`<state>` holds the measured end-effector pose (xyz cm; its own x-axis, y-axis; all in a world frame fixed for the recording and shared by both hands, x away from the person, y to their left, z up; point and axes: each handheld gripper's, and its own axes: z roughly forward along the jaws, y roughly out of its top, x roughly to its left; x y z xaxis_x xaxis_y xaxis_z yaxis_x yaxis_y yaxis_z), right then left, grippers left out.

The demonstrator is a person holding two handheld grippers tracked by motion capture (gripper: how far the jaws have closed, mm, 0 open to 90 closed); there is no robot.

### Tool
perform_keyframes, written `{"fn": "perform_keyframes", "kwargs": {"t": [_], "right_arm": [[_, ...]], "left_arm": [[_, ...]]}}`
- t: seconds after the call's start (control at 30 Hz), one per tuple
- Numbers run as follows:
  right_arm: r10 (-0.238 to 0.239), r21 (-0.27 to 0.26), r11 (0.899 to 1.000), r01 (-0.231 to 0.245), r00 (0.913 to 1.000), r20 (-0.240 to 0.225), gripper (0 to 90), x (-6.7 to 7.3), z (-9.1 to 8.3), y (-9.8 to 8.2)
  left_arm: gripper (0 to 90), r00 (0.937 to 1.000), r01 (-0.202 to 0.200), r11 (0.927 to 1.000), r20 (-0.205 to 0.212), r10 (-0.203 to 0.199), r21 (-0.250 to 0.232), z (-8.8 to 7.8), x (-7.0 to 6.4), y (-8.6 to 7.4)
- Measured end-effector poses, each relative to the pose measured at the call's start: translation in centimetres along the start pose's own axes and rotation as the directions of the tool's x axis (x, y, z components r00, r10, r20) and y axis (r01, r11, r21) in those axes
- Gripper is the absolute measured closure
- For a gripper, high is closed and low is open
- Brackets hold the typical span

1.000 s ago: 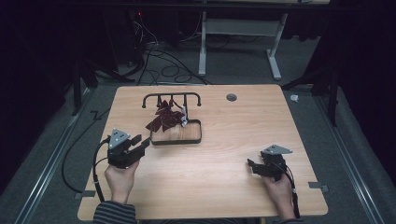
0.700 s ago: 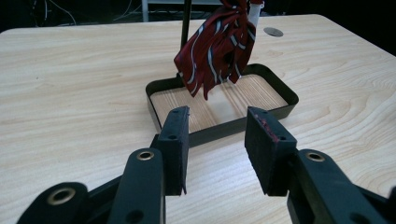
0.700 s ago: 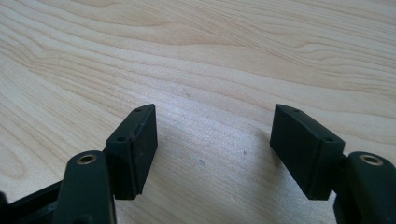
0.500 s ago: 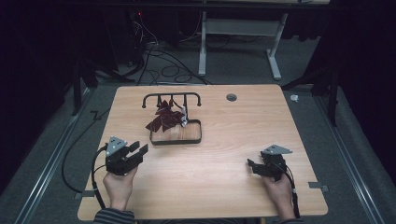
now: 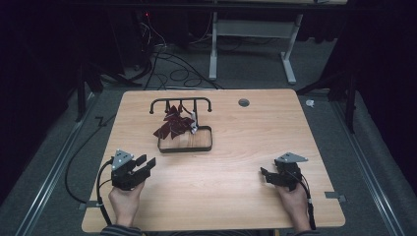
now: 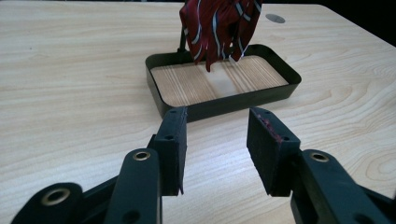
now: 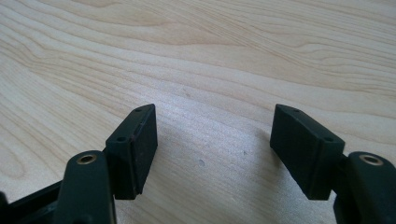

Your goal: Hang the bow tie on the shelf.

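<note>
Dark room, pale table [image 5: 236, 162]. Left tongs [image 6: 215, 140], apart and just been widening with nothing between, face the red cloth [image 6: 219, 25] hanging over the tray [image 6: 224, 100]; right tongs [image 7: 212, 149] rest apart. Next: reach for the cloth.

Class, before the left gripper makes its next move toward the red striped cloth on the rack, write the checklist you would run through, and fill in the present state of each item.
1. Left gripper jaws apart and empty; they have just been opening: ok.
2. Red striped cloth hangs from the black rack over the tray: ok.
3. Tray lies ahead of the left gripper with bare table between them: ok.
4. Right gripper open, empty, over bare wood away from the tray: ok.
5. How the cloth is fastened to the rack: cannot tell.
</note>
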<state>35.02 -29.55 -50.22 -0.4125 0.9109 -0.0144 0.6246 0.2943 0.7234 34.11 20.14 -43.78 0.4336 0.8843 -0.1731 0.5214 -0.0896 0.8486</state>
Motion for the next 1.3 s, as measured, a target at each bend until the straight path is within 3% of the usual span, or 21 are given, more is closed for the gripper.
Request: {"fn": "perform_keyframes", "kwargs": {"t": [0.77,1.3], "right_arm": [[0.000,0.000,1.000,0.000,1.0000,0.000,33.4,0.0,0.0,0.0],[0.000,0.000,1.000,0.000,1.0000,0.000,33.4,0.0,0.0,0.0]], "left_arm": [[56.7,0.9993,0.034,0.9967,0.012,-0.035,0.074,1.5,0.2,-3.1],[55.7,0.9997,0.007,0.9921,0.021,-0.010,0.125,2.7,-0.5,-4.3]]}}
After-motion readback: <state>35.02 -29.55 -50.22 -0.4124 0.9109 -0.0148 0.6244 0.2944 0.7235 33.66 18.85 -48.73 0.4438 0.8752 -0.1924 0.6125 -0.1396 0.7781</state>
